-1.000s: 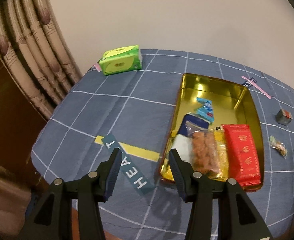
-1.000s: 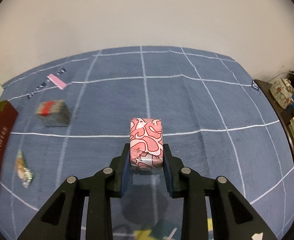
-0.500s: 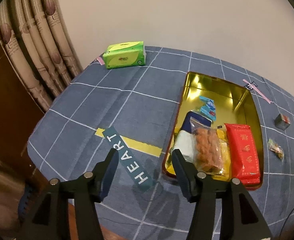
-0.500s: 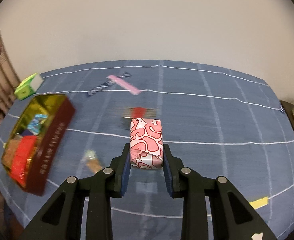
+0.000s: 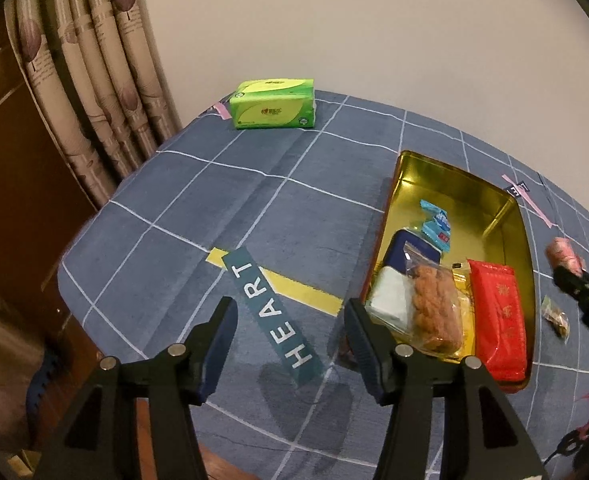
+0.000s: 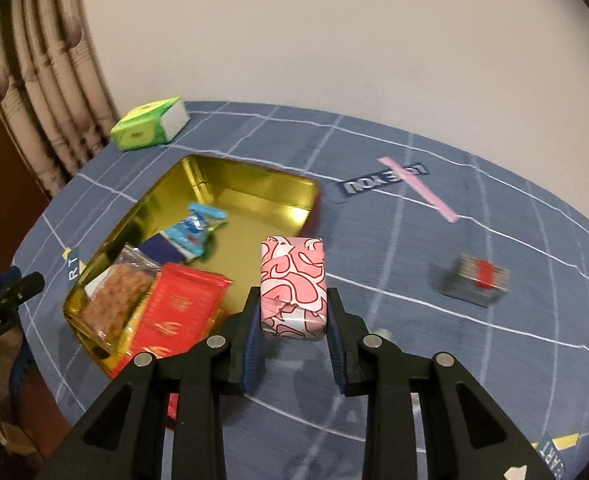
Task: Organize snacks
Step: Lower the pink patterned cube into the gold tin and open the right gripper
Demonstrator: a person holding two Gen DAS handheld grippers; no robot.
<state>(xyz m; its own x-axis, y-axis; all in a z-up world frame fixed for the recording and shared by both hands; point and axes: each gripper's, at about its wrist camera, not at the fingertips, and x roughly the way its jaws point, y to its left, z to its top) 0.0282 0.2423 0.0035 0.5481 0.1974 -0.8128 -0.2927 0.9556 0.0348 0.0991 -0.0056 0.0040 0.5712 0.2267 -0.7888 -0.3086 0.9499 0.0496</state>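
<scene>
Risk sits with the pink packet [image 6: 293, 286], clamped in the right gripper [image 6: 292, 322] at centre frame over the gold tin's [image 6: 254, 178] right edge: released early, it lands on the worktop [image 6: 434, 320]. The left gripper [image 5: 290, 332], apart and empty at lower centre, could nudge the tin.

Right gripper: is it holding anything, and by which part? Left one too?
The right gripper clamps the pink patterned packet by the long sides at its near end. The left gripper stands open with nothing between its fingers.
</scene>
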